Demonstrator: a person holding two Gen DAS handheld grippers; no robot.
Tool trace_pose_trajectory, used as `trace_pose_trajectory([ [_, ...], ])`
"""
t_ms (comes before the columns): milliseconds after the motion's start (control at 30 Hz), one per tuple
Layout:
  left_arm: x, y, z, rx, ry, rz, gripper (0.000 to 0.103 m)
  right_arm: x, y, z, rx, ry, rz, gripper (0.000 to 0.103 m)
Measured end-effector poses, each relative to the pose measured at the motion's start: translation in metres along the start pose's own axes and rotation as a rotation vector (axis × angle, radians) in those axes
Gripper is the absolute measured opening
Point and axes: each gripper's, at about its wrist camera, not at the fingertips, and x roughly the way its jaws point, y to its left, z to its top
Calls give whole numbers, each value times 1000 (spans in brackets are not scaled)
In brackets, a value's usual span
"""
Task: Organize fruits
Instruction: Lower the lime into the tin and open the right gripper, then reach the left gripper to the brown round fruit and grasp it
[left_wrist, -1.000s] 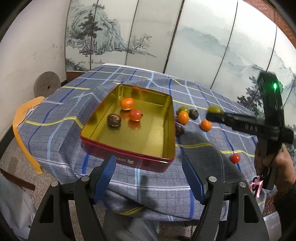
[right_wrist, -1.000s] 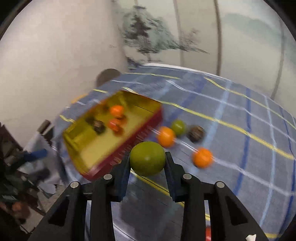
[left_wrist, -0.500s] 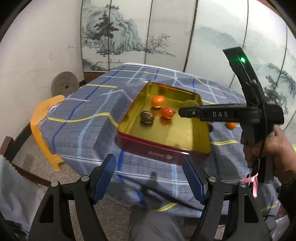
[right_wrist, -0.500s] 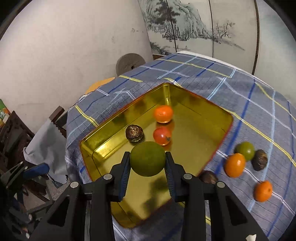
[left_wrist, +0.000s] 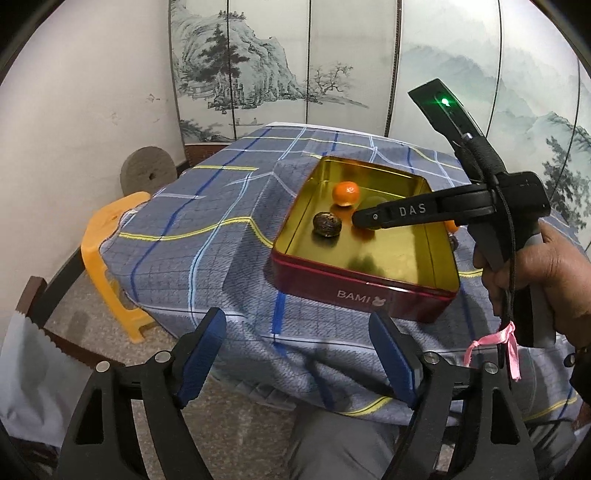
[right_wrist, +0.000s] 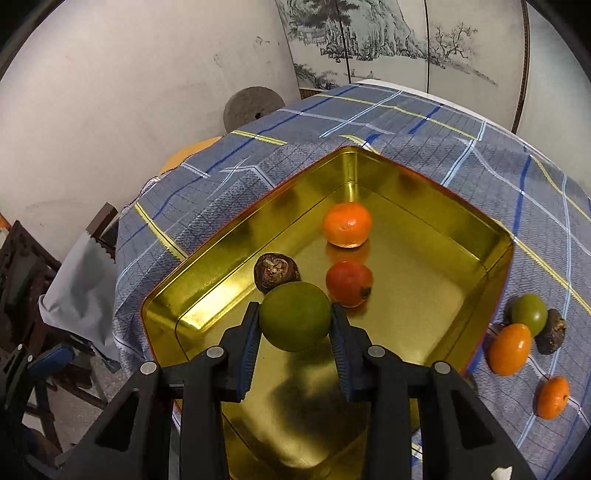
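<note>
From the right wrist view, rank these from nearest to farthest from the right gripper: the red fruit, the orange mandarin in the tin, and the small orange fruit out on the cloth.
1. Red fruit: in the tin, just beyond the right gripper.
2. Orange mandarin: in the tin, behind the red fruit.
3. Small orange fruit: on the cloth, far right, outside the tin.

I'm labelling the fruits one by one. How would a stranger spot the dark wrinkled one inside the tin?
Find the gold-lined tin on the plaid cloth. Three loose fruits lie in it; the dark wrinkled one sits nearest the left wall. It alone is brown and shrivelled, beside a smooth red fruit and an orange.
</note>
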Motion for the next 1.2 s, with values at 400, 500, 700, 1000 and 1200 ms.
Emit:
trace_pose_trajectory([
  [400,-3,-2,-5,11,14,25,81,-36,-1,9,91,-172,78,61],
  [500,-4,-4,-5,14,14,27,81,-67,-6,-2,110,-238,109,61],
  [700,-14,-18,-6,59,5,-27,81,-126,-23,-62,53,-313,3,61],
  [1000,-25,-73,7,202,11,-298,81,-186,-139,-187,174,-240,-472,60],
  [1200,-17,-129,47,435,25,-497,81,-207,-215,-242,348,-230,-551,60],
])
